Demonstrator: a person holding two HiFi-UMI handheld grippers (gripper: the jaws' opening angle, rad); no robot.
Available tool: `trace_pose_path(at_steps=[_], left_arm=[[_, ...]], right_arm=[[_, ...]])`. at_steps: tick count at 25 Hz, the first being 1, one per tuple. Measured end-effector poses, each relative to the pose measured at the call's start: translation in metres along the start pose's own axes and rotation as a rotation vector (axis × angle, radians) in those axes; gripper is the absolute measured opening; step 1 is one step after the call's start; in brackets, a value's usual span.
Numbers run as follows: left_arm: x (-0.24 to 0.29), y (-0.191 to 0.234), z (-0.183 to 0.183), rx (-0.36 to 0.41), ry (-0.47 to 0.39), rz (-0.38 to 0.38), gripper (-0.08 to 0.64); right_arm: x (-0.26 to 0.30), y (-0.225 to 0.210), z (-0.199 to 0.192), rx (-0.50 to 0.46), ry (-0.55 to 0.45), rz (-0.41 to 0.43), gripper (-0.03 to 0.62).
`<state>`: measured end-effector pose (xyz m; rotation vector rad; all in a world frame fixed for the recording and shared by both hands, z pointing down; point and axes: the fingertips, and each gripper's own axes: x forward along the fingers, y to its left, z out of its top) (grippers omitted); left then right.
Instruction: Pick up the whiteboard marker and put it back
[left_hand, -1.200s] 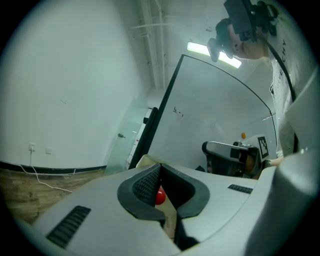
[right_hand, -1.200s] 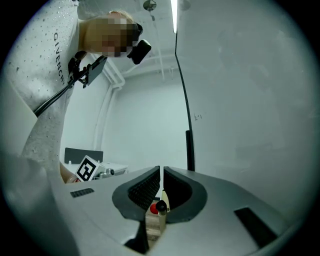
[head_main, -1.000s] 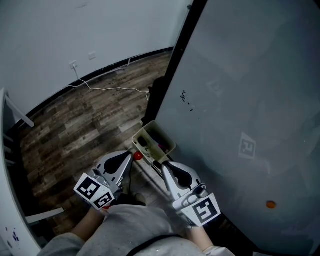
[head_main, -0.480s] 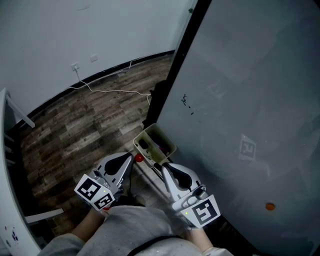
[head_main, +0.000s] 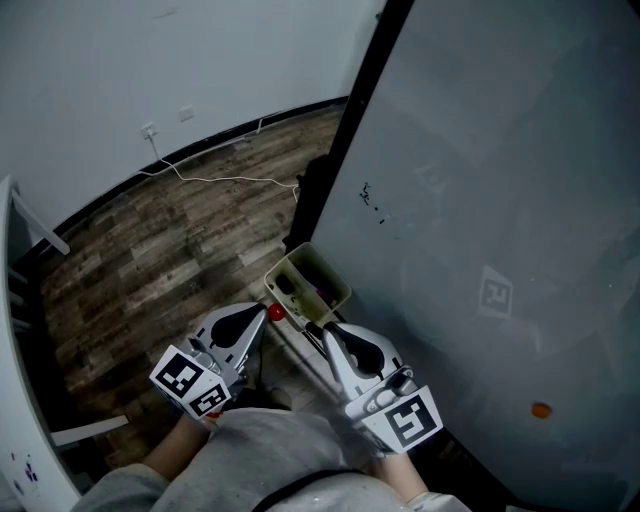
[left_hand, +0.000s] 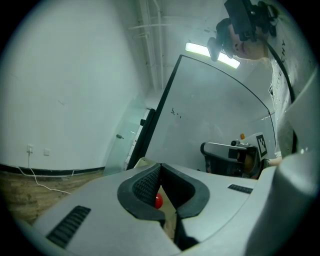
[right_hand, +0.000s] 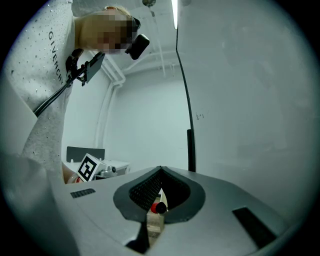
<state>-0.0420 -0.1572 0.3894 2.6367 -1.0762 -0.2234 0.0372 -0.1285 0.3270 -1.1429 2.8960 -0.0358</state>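
Note:
A beige holder box (head_main: 318, 272) hangs at the lower edge of the whiteboard (head_main: 500, 200), with dark marker-like things inside it. A small red round cap (head_main: 274, 312) shows just beside the box, and it also peeks through the jaw gaps as the red cap (left_hand: 158, 201) and the red cap (right_hand: 155, 206), with a black tip next to it. My left gripper (head_main: 262, 318) points level at the box, shut and empty. My right gripper (head_main: 322, 330) lies beside it, also shut with nothing between the pads. In their own views the left gripper (left_hand: 160, 166) and right gripper (right_hand: 160, 171) close at the tip.
The whiteboard's black frame (head_main: 350, 130) runs up from the box. An orange magnet (head_main: 541, 409) sticks to the board at lower right. A white cable (head_main: 220, 178) lies on the wooden floor below a wall socket (head_main: 148, 130). White furniture (head_main: 20, 420) stands at the left.

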Motion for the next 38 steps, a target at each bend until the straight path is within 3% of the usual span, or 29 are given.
trace_pose_path(at_steps=[38], left_arm=[[-0.041,-0.064,-0.024,0.009,-0.005,0.093,0.015]], right_arm=[[-0.058,0.036,-0.008,0.043,0.002,0.115,0.018]])
